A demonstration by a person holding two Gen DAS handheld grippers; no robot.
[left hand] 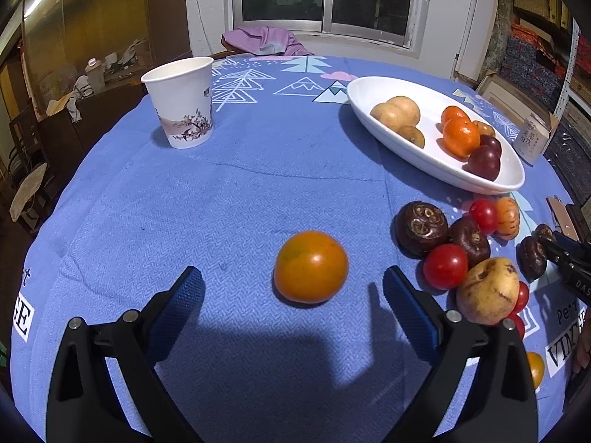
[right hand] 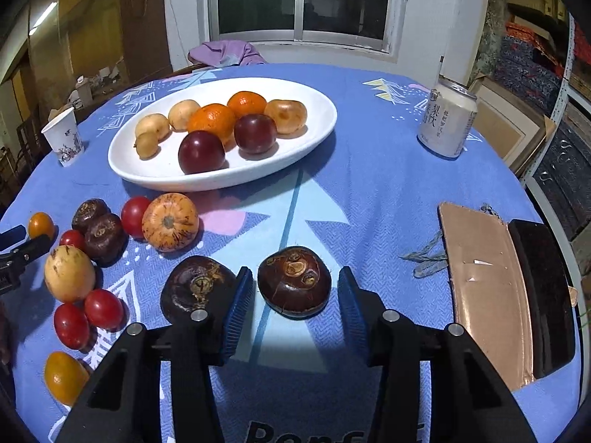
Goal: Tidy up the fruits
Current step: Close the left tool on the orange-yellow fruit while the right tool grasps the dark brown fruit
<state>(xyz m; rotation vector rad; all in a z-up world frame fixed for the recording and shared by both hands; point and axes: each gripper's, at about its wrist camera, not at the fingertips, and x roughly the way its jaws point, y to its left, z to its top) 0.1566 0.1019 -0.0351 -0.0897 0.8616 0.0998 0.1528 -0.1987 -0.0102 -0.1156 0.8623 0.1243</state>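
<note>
Blue patterned cloth covers the round table (left hand: 258, 170), which fills most of both views below a dark window; the cloth's printed lettering is cut off at the lower edges and cannot be read in full. In the left wrist view the left gripper (left hand: 293, 288) stands with its jaws spread wide, and an orange tomato (left hand: 310, 266) lies on the cloth just beyond and between the blue pads, touching neither. A paper cup (left hand: 183, 101) stands at upper left, well apart from the fruit. At upper right the white oval dish (left hand: 436, 170) holds pale brown fruits, mandarins and dark plums, some half hidden behind one another. Loose fruit crowds the right edge below the dish: dark water chestnuts, red cherry tomatoes and a yellowish pear (left hand: 487, 291), with one cherry tomato mostly hidden behind the pear. In the right wrist view the right gripper (right hand: 295, 288) has its jaws partly open around a water chestnut (right hand: 294, 281) at lower centre, a narrow strip of cloth showing on each side, so the pads do not seem to press on it. A second chestnut (right hand: 192, 288) lies just left, partly covered by the left finger. A drink can (right hand: 447, 120) stands at upper right, and a copper-coloured flat case (right hand: 487, 288) lies at the right edge, its nature unclear.
</note>
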